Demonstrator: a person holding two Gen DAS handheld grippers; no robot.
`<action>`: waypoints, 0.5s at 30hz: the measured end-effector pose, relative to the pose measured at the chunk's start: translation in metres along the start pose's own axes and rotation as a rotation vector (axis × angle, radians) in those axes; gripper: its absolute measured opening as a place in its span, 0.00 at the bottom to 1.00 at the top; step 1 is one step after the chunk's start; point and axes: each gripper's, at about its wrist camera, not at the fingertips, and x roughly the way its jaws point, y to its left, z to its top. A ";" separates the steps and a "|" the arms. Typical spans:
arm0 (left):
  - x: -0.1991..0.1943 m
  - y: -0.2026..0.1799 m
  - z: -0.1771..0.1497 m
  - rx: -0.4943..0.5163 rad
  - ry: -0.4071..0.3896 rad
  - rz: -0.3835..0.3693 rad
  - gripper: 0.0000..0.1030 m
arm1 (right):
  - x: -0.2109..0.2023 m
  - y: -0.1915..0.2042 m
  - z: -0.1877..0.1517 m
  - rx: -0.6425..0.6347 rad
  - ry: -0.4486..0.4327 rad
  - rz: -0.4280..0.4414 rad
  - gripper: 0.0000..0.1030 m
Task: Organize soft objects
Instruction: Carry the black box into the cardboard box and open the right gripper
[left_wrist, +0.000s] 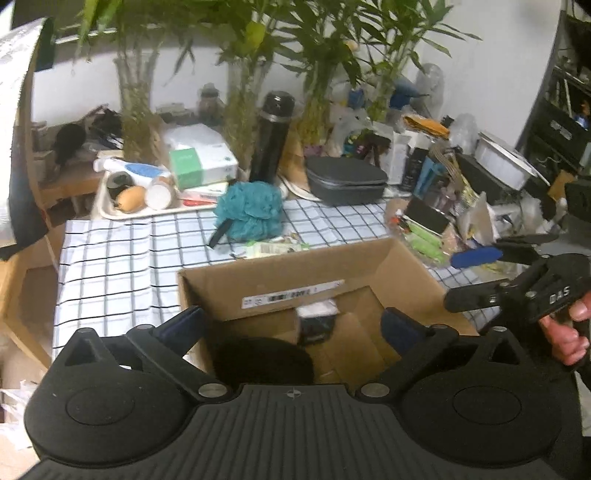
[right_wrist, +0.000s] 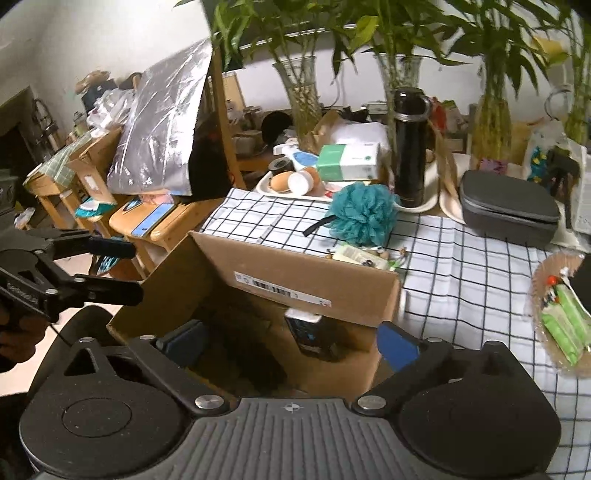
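Note:
An open cardboard box (left_wrist: 280, 275) (right_wrist: 295, 275) stands on the checked tablecloth (left_wrist: 118, 258). Inside it lie a dark soft lump (left_wrist: 262, 360) (right_wrist: 251, 354) and a small black-and-white pack (left_wrist: 317, 321) (right_wrist: 312, 332). Behind the box on the cloth sits a teal bath pouf (left_wrist: 251, 210) (right_wrist: 364, 214) with a black loop. My left gripper (left_wrist: 291, 325) (right_wrist: 125, 269) hovers over the box's near edge, open, with nothing between its fingers. My right gripper (right_wrist: 291, 339) (left_wrist: 461, 277) is at the box's right side, also open and holding nothing.
A black flask (left_wrist: 273, 136), a grey zip case (left_wrist: 347, 179), a tray of bottles (left_wrist: 144, 192) and glass vases of bamboo (right_wrist: 303, 96) crowd the back. A wicker tray with green packets (right_wrist: 561, 317) lies to the right. Wooden stools (right_wrist: 155, 221) stand left of the table.

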 end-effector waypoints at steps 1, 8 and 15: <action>-0.001 0.002 0.000 -0.007 0.002 0.007 1.00 | -0.002 -0.002 0.000 0.019 -0.003 0.007 0.97; -0.007 0.012 -0.002 -0.074 -0.023 0.068 1.00 | -0.014 -0.014 -0.002 0.083 -0.027 0.028 1.00; -0.006 0.021 -0.002 -0.124 -0.044 0.070 1.00 | -0.019 -0.024 0.003 0.165 -0.051 0.015 1.00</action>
